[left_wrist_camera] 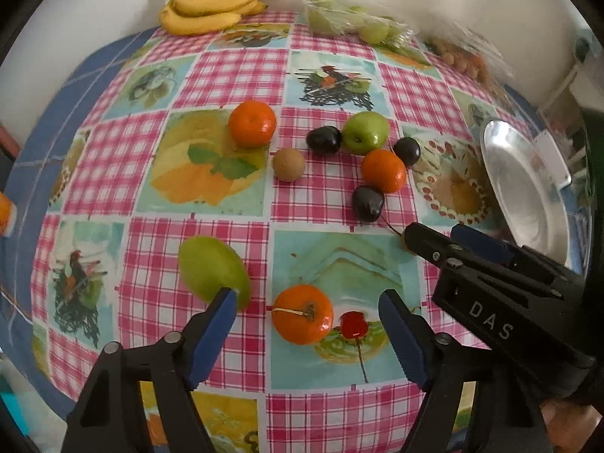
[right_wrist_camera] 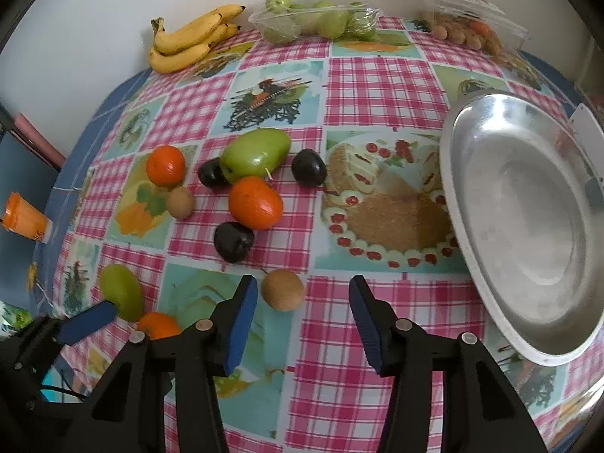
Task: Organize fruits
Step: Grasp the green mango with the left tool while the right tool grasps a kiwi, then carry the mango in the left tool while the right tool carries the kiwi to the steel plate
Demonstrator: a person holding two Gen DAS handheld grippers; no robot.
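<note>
In the left wrist view my left gripper (left_wrist_camera: 307, 297) stands open around an orange (left_wrist_camera: 303, 314) on the checked tablecloth, with its pads clear of the orange. A green fruit (left_wrist_camera: 213, 271) lies against its left fingertip. In the right wrist view my right gripper (right_wrist_camera: 302, 286) is open, and a brown round fruit (right_wrist_camera: 282, 289) sits between the fingers, nearer the left pad and not gripped. The empty silver bowl (right_wrist_camera: 528, 234) stands at the right. The right gripper's fingers (left_wrist_camera: 426, 243) hide most of that brown fruit in the left wrist view.
Mid-table lie two oranges (right_wrist_camera: 255, 202), a big green fruit (right_wrist_camera: 255, 154), three dark plums (right_wrist_camera: 233, 241) and another brown fruit (right_wrist_camera: 180, 202). Bananas (right_wrist_camera: 188, 39) and two clear packs of fruit (right_wrist_camera: 313, 19) line the far edge. An orange cup (right_wrist_camera: 24, 219) sits at the left.
</note>
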